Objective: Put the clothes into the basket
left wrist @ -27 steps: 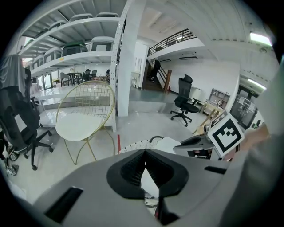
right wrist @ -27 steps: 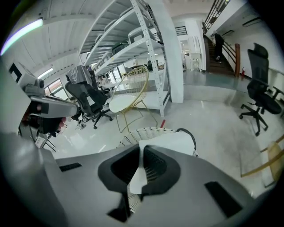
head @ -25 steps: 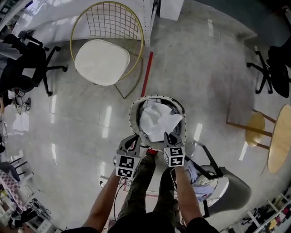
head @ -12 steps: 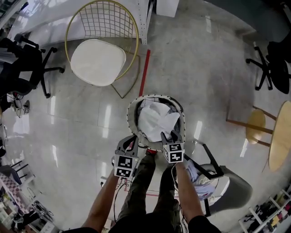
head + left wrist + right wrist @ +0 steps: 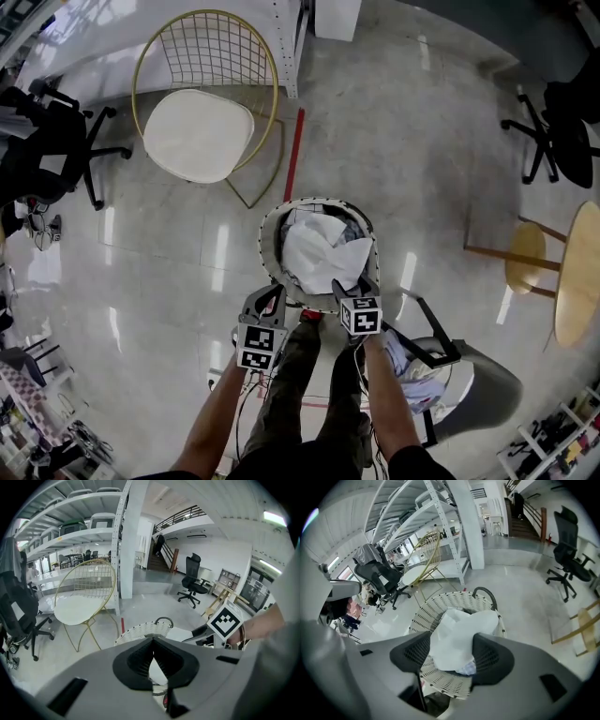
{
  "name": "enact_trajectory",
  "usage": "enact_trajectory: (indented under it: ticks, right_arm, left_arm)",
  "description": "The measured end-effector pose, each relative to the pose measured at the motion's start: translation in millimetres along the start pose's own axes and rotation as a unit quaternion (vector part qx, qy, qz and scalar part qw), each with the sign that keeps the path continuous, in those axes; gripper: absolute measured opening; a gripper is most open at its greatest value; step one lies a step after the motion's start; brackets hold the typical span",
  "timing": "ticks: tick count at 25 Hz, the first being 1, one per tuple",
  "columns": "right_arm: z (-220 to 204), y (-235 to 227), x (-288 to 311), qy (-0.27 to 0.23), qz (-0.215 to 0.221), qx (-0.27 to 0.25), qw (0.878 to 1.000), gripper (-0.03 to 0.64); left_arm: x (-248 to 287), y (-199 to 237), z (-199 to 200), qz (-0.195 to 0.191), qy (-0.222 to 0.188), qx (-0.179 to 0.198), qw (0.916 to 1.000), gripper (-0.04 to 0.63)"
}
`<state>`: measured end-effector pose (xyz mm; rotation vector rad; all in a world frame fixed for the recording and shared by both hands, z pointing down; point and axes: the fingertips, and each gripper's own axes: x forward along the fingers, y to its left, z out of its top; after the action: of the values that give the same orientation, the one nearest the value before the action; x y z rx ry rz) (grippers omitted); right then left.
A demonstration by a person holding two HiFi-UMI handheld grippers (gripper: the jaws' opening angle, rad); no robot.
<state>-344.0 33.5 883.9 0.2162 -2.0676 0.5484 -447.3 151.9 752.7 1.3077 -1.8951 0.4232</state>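
A white woven basket (image 5: 267, 246) with a dark handle stands on the floor just ahead of my feet. A white garment (image 5: 323, 255) lies crumpled on top of darker clothes inside it. My right gripper (image 5: 353, 281) hangs over the basket's near rim. Its jaws are opening and stand wide apart. In the right gripper view the garment (image 5: 457, 634) shows between the jaws but rests in the basket (image 5: 440, 606), free of the pads. My left gripper (image 5: 272, 291) is beside the rim's near left, shut with nothing in it (image 5: 153, 640). More clothes (image 5: 412, 370) lie on a grey chair to my right.
A gold wire chair with a white cushion (image 5: 202, 131) stands beyond the basket to the left, and a red floor line (image 5: 295, 155) runs beside it. Black office chairs stand at far left (image 5: 47, 141) and far right (image 5: 562, 131). A round wooden table (image 5: 577, 281) is at right.
My right gripper's jaws opened and let go of the white garment, which settled lower into the basket. The right gripper sank a little toward the rim. The left gripper barely moved.
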Motion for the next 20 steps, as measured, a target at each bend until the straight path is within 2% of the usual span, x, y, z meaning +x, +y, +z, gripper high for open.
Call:
enact_trajectory:
  ticks: [9,20]
  right_arm:
    - [-21.2,-15.2,-6.0,0.002,-0.023,0.013,1.000,0.276]
    - [-26.6,-29.2,-19.6,-0.013,-0.039,0.028,0.999,0.281]
  left_arm:
    - [2.6,-18.0,-18.3,-0.011,0.013,0.005,0.9998,0.007]
    - [9.0,-33.2,-15.4,-0.025,0.014,0.023,0.9993,0.008]
